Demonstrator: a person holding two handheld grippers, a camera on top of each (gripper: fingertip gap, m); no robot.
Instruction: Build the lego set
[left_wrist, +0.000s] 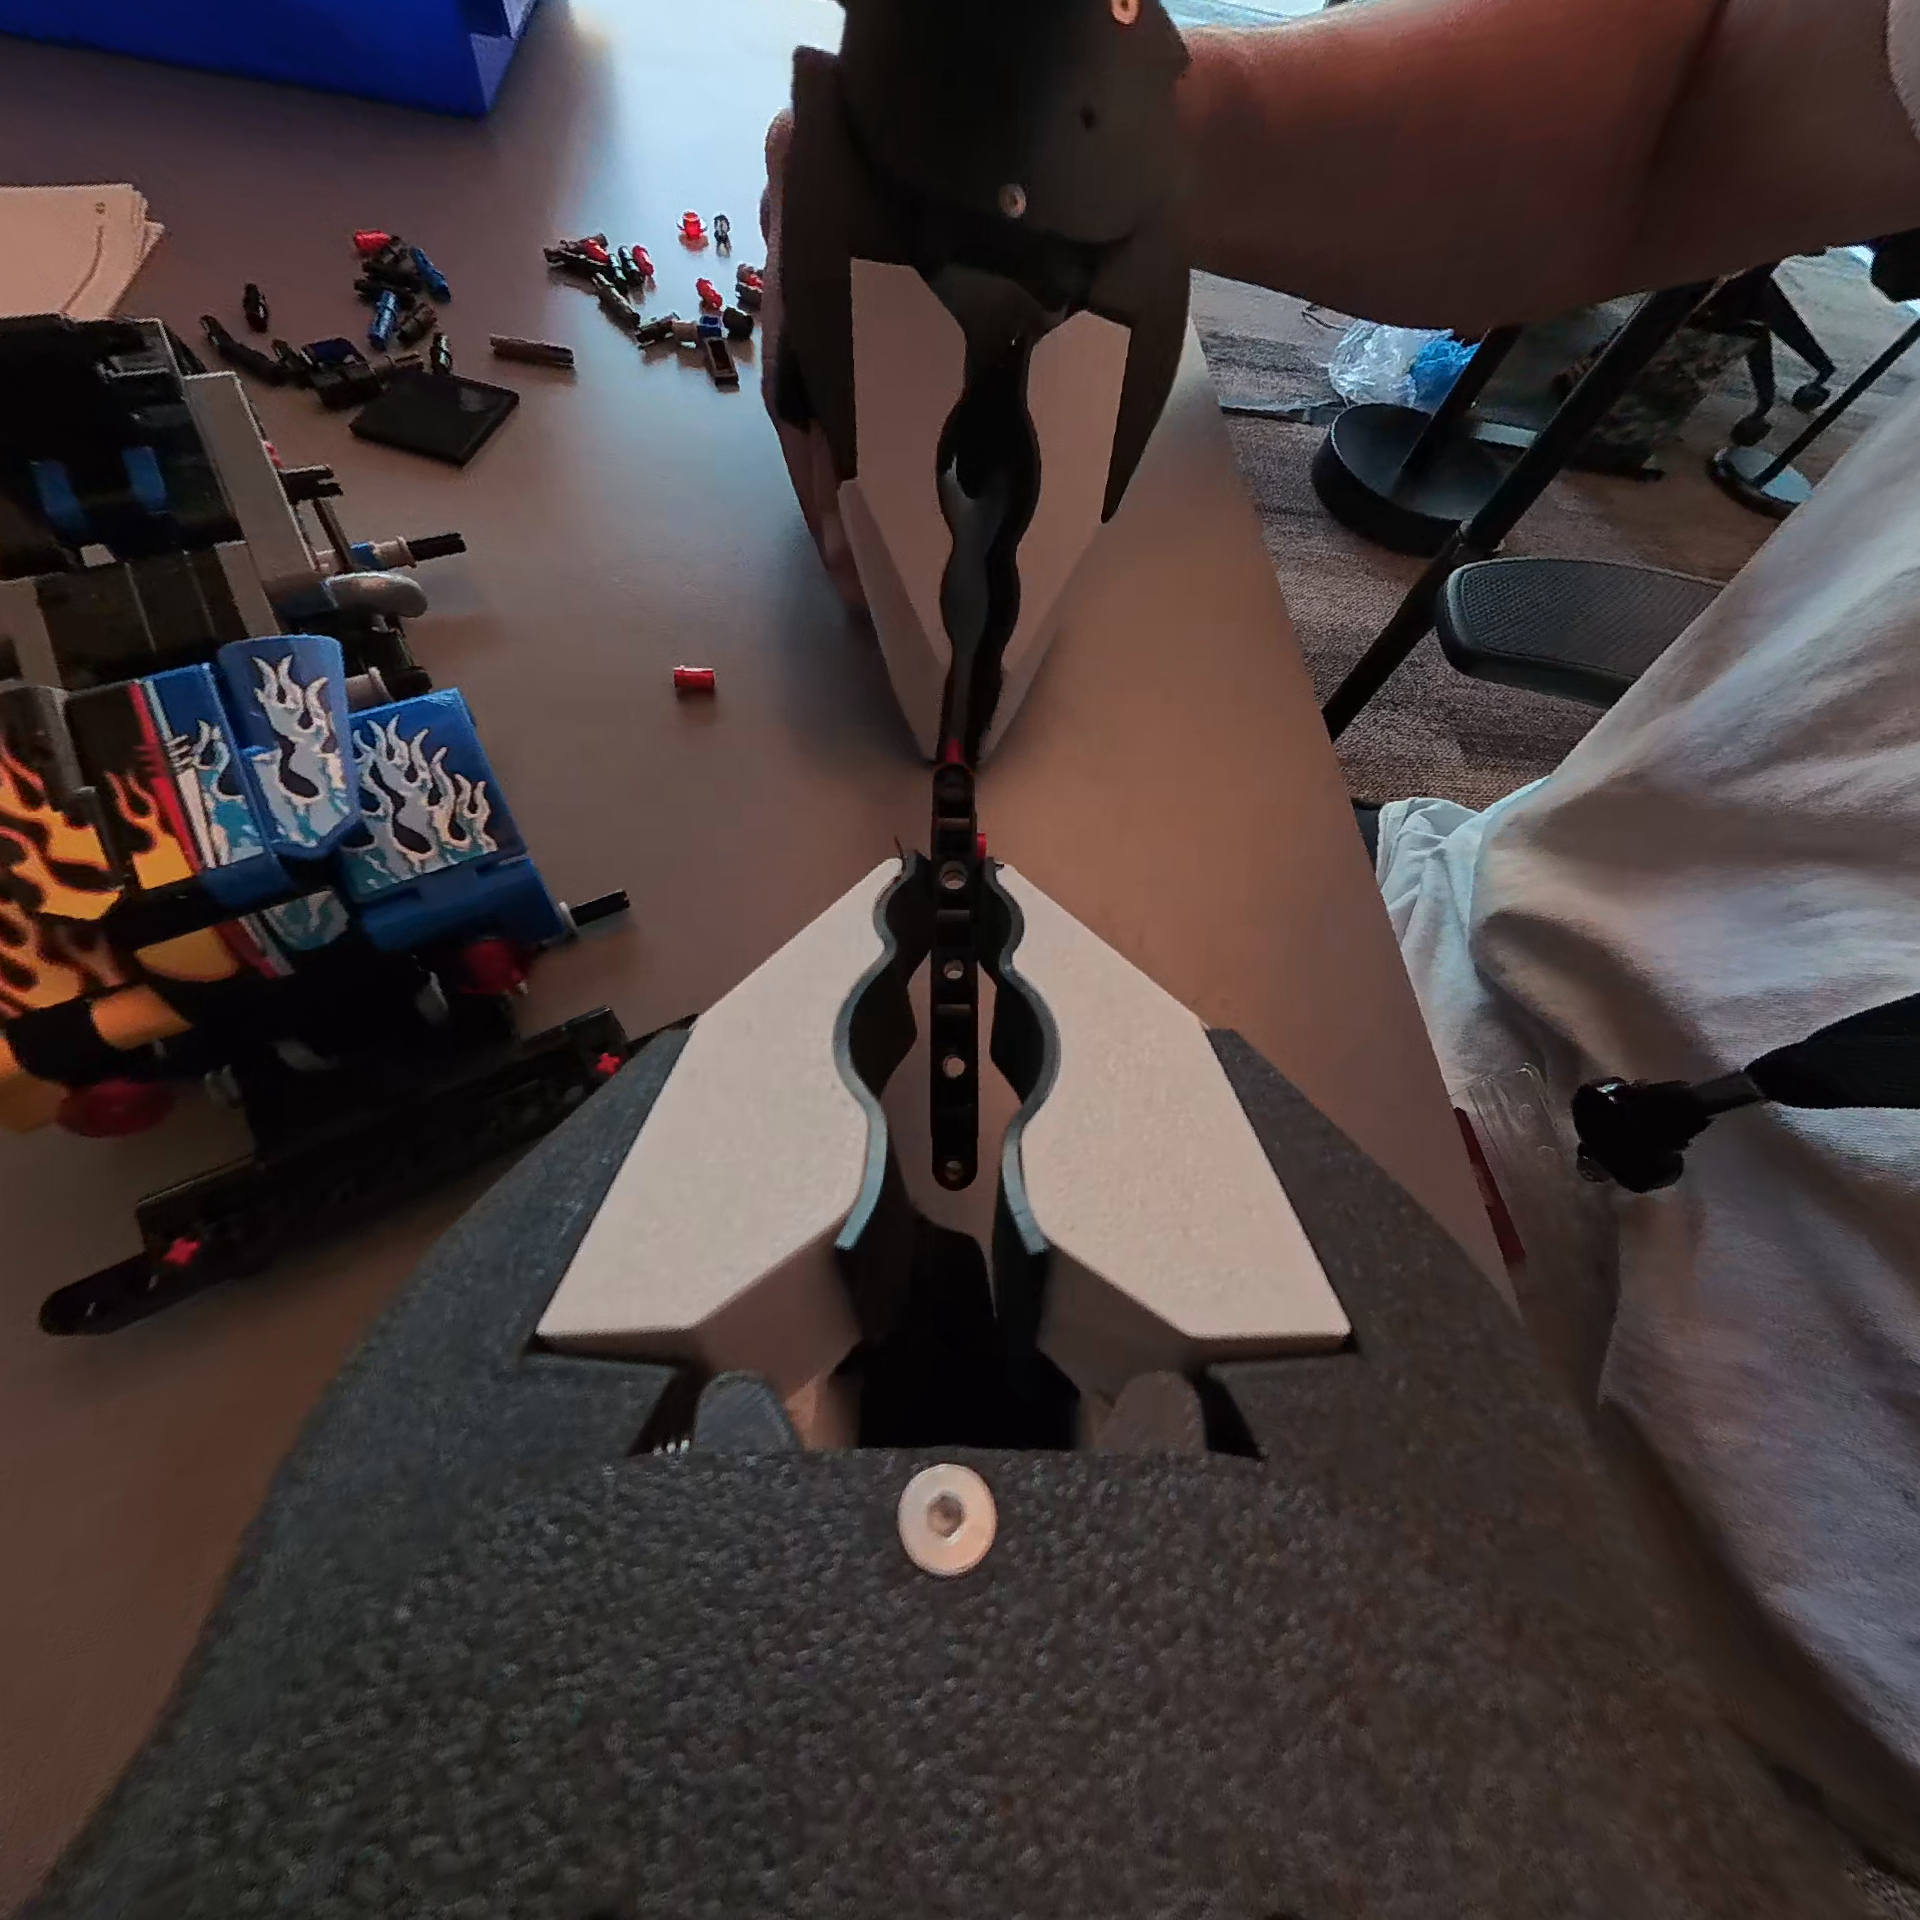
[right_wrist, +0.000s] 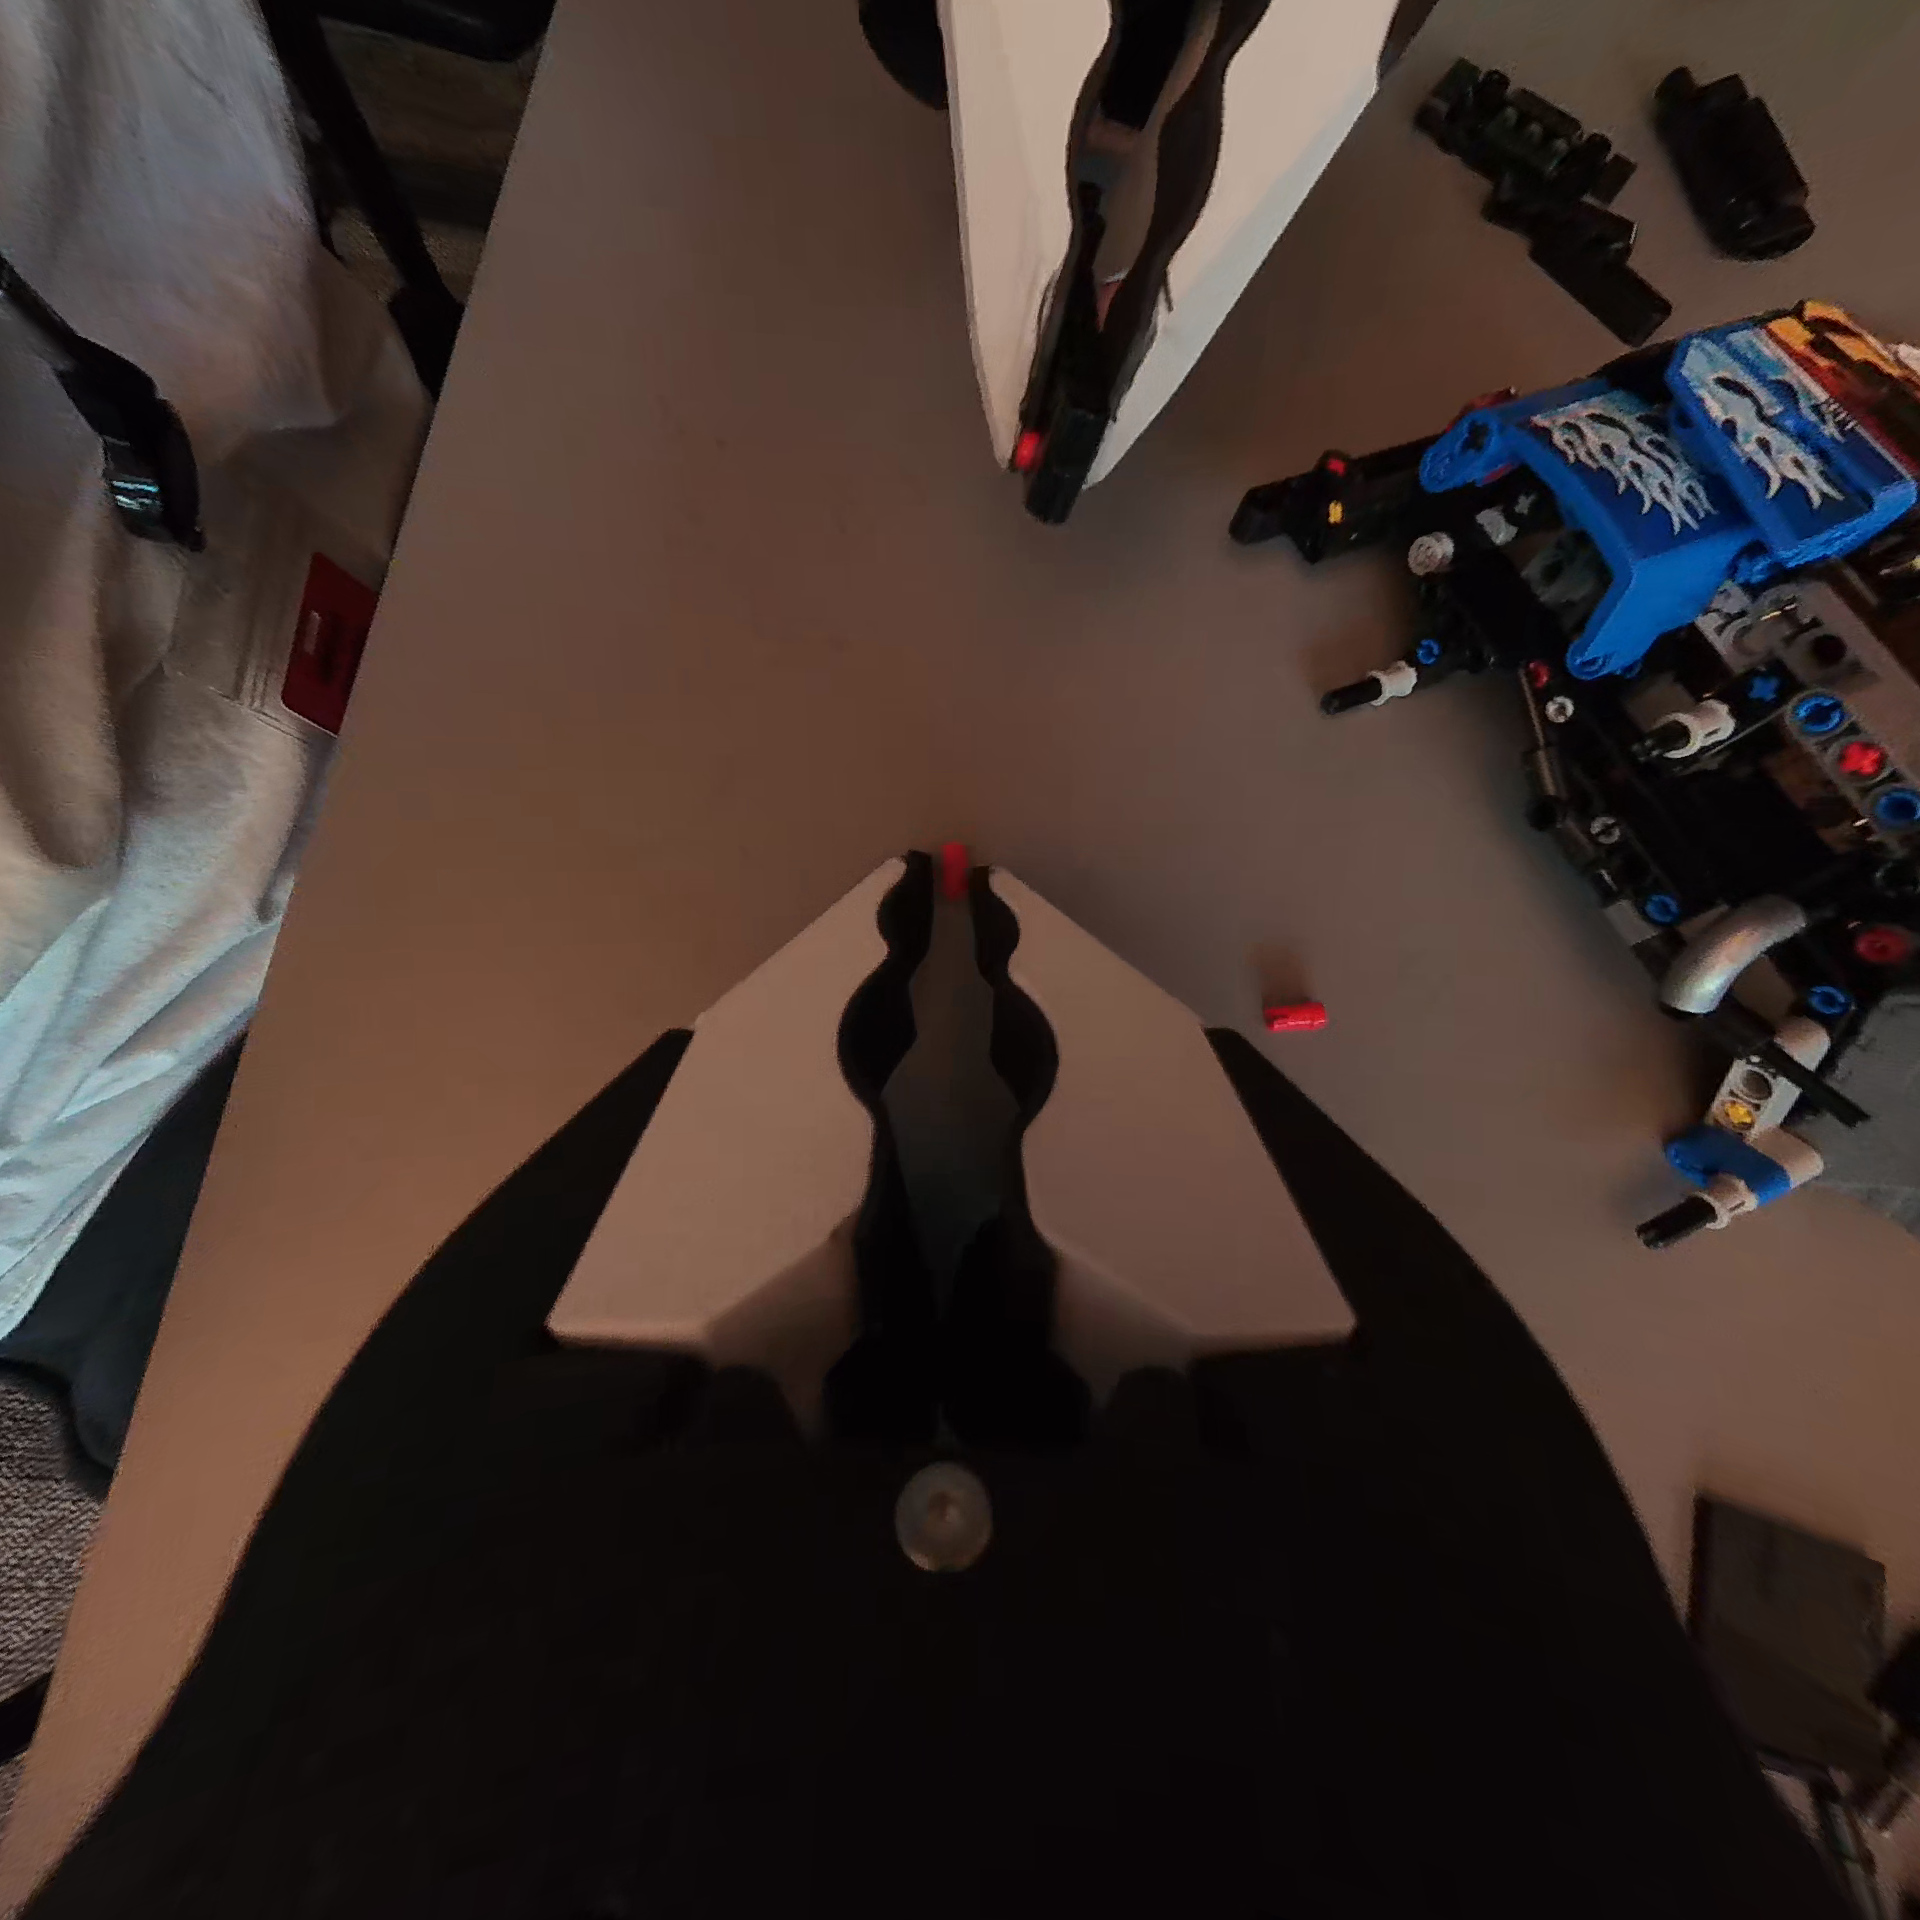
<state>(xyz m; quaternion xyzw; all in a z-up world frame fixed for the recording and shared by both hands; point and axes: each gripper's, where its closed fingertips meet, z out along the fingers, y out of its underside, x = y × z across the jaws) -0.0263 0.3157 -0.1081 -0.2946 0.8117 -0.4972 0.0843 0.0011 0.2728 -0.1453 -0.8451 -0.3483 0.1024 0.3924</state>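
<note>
A: Two hand-held grippers face each other tip to tip above the worktop (left_wrist: 644, 582). The left hand-held gripper (left_wrist: 951, 883) is clamped on a black beam (left_wrist: 951, 977) with a row of holes, its end poking out past the fingertips. The right hand-held gripper (right_wrist: 951, 878) pinches a small red pin (right_wrist: 953, 868) at its very tip.

B: So the step is a pin going into the beam?

A: That's my reading. The pin looks lined up with the beam's end, so the next move calls for a straight push along the hole's axis while the left one holds firm.

B: Where's the rest of the set?

A: The part-built truck (left_wrist: 312, 831), with blue flame panels, sits on the worktop well to the side. A spare red pin (left_wrist: 693, 678) lies loose between it and the grippers, and a scatter of small pieces (left_wrist: 623, 291) lies farther back.

B: Anything unclear?

A: From the left wrist view I can't tell whether pin and beam touch yet. The truck is cut off at the frame edge.
</note>
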